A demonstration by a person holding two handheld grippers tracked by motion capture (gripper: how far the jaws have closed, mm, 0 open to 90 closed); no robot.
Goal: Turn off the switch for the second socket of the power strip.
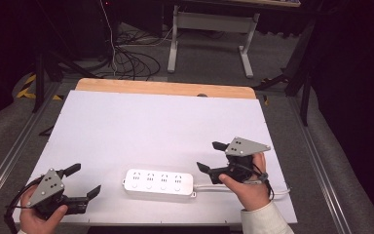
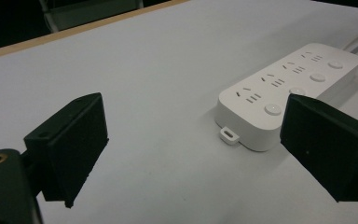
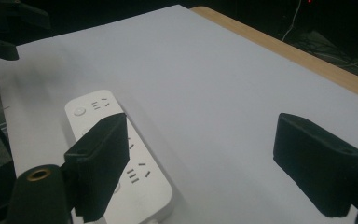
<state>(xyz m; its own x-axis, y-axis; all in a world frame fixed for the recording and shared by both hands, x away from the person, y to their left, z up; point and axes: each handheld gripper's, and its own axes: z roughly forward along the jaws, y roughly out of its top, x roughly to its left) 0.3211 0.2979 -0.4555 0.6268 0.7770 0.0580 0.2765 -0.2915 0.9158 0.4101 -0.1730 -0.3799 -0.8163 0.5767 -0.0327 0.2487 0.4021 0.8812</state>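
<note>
Power strip lies flat near the table's front edge, between both grippers. Left gripper wide, empty. Right gripper wide, empty, just beside its cord end. Probably rigid, light, smooth plastic; best gripped across the long sides.

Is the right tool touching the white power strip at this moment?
Apart. In the high view the right tool sits open beyond the power strip's cable end, with bare white table between its jaws and the strip.
</note>
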